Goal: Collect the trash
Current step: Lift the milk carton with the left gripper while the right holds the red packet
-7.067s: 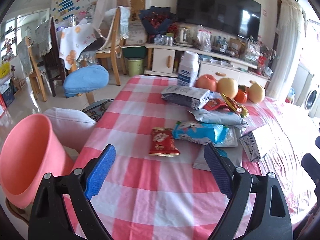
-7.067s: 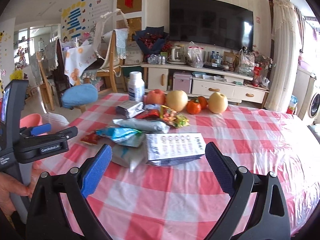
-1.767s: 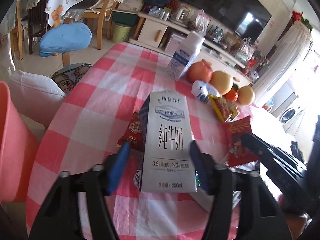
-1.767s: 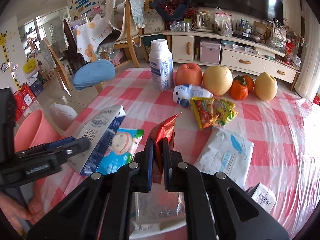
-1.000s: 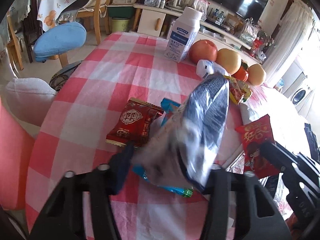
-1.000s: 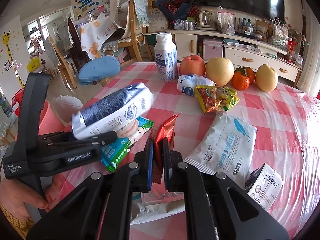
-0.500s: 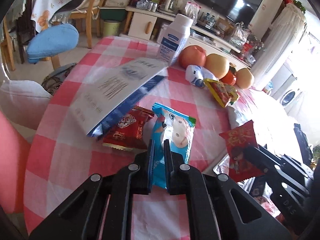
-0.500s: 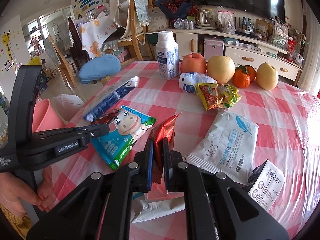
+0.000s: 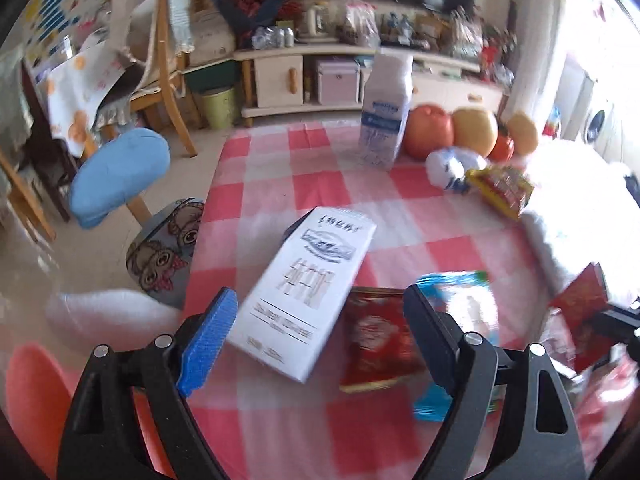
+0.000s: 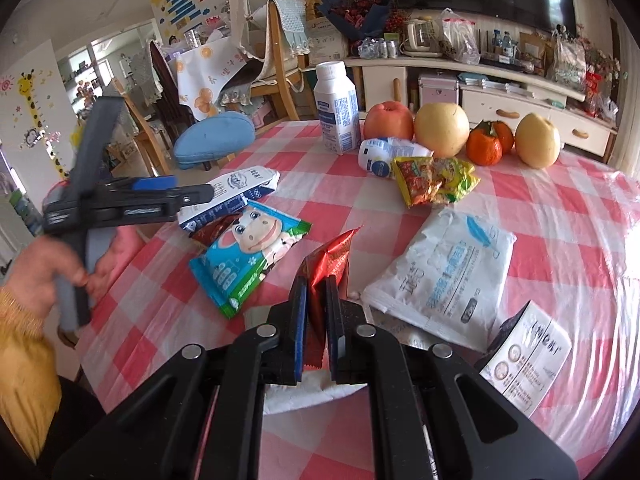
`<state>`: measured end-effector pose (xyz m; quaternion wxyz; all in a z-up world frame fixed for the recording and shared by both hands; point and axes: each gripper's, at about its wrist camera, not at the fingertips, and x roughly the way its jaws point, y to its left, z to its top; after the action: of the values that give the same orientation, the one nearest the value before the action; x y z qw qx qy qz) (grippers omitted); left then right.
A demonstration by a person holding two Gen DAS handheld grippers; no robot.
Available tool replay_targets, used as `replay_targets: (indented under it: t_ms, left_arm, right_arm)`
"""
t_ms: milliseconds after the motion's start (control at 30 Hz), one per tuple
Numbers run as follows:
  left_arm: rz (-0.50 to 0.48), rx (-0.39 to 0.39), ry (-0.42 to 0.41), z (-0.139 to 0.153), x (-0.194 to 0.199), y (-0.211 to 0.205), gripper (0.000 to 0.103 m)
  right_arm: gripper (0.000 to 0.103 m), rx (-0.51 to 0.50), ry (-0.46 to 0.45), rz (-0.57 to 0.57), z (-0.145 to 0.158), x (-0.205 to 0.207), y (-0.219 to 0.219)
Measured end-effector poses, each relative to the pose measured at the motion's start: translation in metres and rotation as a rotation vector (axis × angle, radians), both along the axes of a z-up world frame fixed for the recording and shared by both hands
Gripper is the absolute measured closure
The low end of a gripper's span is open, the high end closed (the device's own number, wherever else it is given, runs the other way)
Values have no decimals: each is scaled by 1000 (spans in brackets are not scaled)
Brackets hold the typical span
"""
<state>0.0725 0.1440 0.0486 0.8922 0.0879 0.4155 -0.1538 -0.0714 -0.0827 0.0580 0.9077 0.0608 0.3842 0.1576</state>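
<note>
A white milk carton (image 9: 308, 300) lies flat near the table's left edge, partly over a red snack packet (image 9: 376, 340). My left gripper (image 9: 318, 304) hovers above it; its jaws are opening, and the carton shows between them untouched by either blue pad. From the right wrist view the left gripper (image 10: 132, 196) is held in a hand over the carton (image 10: 236, 188). My right gripper (image 10: 318, 292) is shut on a red foil wrapper (image 10: 328, 264), held upright above the table. A pink bin (image 9: 36, 392) stands below the left edge.
On the checked cloth lie a blue cow packet (image 10: 248, 256), a white wipes pack (image 10: 444, 276), a yellow-green snack bag (image 10: 434, 180) and a small carton (image 10: 528, 356). A white bottle (image 10: 336, 108) and fruit (image 10: 440, 128) stand at the back. A blue stool (image 9: 116, 172) is left of the table.
The carton left my left gripper and now lies on the table. The left jaws, shut half a second ago, have spread wide, and the gripper has shifted left. The right gripper kept still.
</note>
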Motion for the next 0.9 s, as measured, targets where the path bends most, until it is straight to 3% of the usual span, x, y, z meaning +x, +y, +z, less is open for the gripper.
replay_targets:
  t_ms: [133, 367, 500, 600, 700, 867, 900]
  left_arm:
    - [-59, 107, 33, -24, 17, 3, 19]
    - [-25, 39, 80, -37, 39, 10, 19]
    - [-20, 20, 101, -41, 41, 0, 39]
    - [4, 18, 110, -40, 40, -5, 46]
    - [49, 22, 107, -38, 34, -5, 47]
    - [143, -19, 69, -21, 16, 10, 47]
    - [158, -27, 59, -16, 11, 13, 47]
  right_arm:
    - [94, 46, 13, 22, -4, 1, -2]
    - [94, 62, 12, 44, -5, 1, -1]
    - [93, 41, 11, 40, -8, 3, -1]
    - [92, 29, 12, 44, -9, 4, 1]
    - [86, 45, 32, 46, -13, 5, 0]
    - [44, 53, 43, 47, -19, 8, 1]
    - [42, 55, 42, 52, -19, 9, 2]
